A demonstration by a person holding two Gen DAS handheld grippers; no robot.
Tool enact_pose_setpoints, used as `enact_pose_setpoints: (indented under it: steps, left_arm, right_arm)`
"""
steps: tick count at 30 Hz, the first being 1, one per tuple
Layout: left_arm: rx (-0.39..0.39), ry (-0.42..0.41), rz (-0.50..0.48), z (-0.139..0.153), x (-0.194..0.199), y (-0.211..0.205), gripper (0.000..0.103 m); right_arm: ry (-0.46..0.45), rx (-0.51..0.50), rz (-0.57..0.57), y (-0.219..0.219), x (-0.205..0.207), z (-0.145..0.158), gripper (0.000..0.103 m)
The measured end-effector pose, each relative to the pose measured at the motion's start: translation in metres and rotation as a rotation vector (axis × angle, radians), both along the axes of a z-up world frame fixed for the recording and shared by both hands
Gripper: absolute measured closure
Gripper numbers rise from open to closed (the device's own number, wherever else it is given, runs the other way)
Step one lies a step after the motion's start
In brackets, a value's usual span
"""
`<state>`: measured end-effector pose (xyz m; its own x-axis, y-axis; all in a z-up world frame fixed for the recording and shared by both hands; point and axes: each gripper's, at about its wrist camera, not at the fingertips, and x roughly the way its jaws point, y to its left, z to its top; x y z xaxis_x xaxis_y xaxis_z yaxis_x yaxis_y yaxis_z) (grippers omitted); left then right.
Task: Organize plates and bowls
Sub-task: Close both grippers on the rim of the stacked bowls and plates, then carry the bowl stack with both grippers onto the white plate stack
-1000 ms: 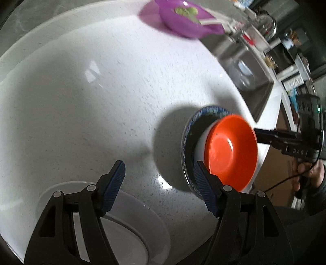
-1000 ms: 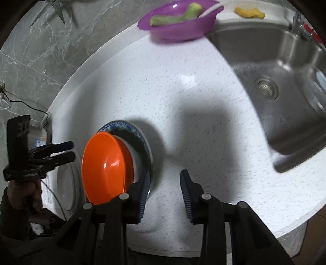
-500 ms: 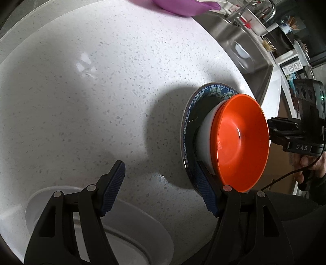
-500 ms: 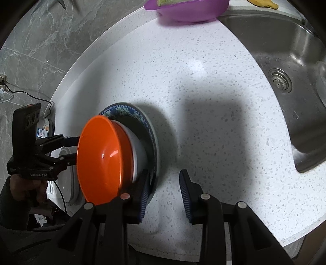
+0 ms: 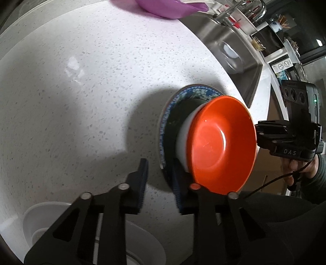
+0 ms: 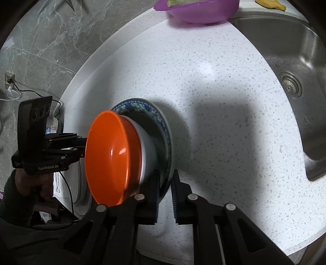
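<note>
Jaws of my left gripper [image 5: 158, 184] and right gripper [image 6: 165, 192] have just closed on the blue plate's [image 5: 195, 91] opposite rims; the stack looks ready to lift.

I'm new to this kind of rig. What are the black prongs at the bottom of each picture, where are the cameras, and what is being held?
There is no robot here: a person holds a two-finger gripper in each hand, and each gripper carries a wide-angle camera that looks along its fingers. One picture comes from the left gripper, the other from the right gripper; the prongs are their fingers. On the speckled white counter is a blue-patterned plate with a white bowl on it and an orange bowl nested inside. Both pairs of jaws have just closed on the plate's rim, from opposite sides. Also on the counter are a purple bowl beside the sink and some white dishes.
</note>
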<state>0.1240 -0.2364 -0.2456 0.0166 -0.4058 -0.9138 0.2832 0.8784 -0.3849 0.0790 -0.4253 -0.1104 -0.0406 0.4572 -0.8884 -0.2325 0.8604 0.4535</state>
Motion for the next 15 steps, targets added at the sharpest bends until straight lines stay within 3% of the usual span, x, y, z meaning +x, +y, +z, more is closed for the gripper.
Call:
enact_pose_setpoints:
  steps: [15]
  left_arm:
    - [0.031, -0.003, 0.070, 0.0005, -0.0053, -0.0035, 0.096]
  right_arm:
    - [-0.010, -0.039, -0.010, 0.0044, 0.0054, 0.0061, 0.090]
